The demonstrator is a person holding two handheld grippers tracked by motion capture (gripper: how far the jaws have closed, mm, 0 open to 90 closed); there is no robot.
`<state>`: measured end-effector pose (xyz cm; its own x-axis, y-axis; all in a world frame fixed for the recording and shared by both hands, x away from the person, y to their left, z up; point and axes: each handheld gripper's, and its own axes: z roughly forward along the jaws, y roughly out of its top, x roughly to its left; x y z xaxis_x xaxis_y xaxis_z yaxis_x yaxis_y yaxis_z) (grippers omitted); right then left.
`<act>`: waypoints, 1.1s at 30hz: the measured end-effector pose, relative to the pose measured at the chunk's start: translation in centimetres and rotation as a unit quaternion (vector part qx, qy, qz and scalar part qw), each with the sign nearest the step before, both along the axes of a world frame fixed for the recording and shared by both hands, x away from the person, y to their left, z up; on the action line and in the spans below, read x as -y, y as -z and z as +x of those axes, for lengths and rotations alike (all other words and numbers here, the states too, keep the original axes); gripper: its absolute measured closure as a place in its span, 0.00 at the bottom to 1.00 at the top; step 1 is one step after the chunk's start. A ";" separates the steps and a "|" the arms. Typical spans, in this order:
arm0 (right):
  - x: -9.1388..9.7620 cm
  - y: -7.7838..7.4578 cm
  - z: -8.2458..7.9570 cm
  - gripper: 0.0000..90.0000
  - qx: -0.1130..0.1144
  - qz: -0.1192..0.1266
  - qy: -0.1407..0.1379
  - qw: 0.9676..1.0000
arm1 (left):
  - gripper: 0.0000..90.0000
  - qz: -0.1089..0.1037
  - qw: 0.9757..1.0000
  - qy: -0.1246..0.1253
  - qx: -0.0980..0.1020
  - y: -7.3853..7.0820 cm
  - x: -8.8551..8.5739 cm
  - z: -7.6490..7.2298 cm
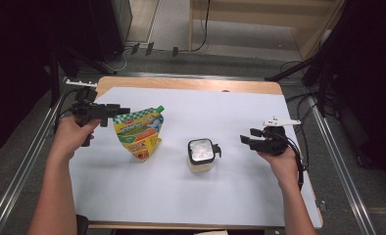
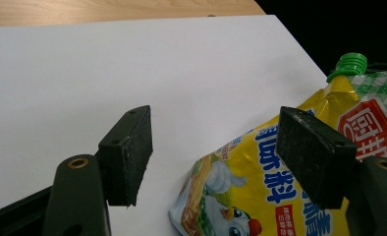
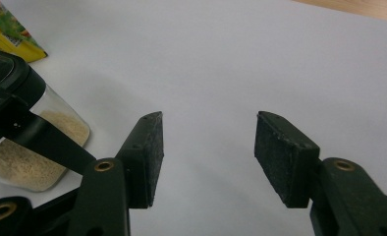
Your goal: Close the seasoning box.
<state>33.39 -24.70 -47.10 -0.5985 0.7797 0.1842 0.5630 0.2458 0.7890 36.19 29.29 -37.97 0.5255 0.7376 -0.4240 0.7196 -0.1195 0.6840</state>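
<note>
A yellow and green seasoning pouch (image 1: 139, 133) with a green screw cap (image 2: 349, 64) stands on the white sheet, left of centre. My left gripper (image 1: 116, 111) hovers at the pouch's upper left corner. Its jaws are open (image 2: 213, 152), one pad (image 2: 312, 155) in front of the pouch's printed face and the other over bare sheet. A clear jar of pale granules with a black flip lid (image 1: 201, 154) stands mid-table. My right gripper (image 1: 245, 140) is to the jar's right, pointing toward it, jaws open (image 3: 208, 157) with nothing between them. The jar (image 3: 29, 142) is left of its jaws.
The white sheet (image 1: 191, 196) covers most of a wooden table (image 1: 191, 84). Metal rails run along both table sides, and dark stands and cables lie on the floor beyond the far edge.
</note>
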 end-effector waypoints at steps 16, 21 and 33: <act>-0.4 0.1 0.0 0.51 0.001 -0.004 -0.005 1.000 | 0.34 0.001 1.000 0.001 -0.001 0.0 0.1 0.0; -0.5 0.1 0.0 0.51 0.000 -0.005 -0.007 1.000 | 0.34 0.001 1.000 0.001 -0.001 0.0 0.1 0.0; -0.6 0.2 0.0 0.50 0.000 -0.007 -0.010 1.000 | 0.34 0.001 1.000 -0.001 -0.002 0.0 0.0 0.0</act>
<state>33.37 -24.11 -47.25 -0.6138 0.7702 0.1731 0.5585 0.2687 0.7848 36.21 29.29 -37.95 0.5232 0.7394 -0.4237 0.7219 -0.1203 0.6815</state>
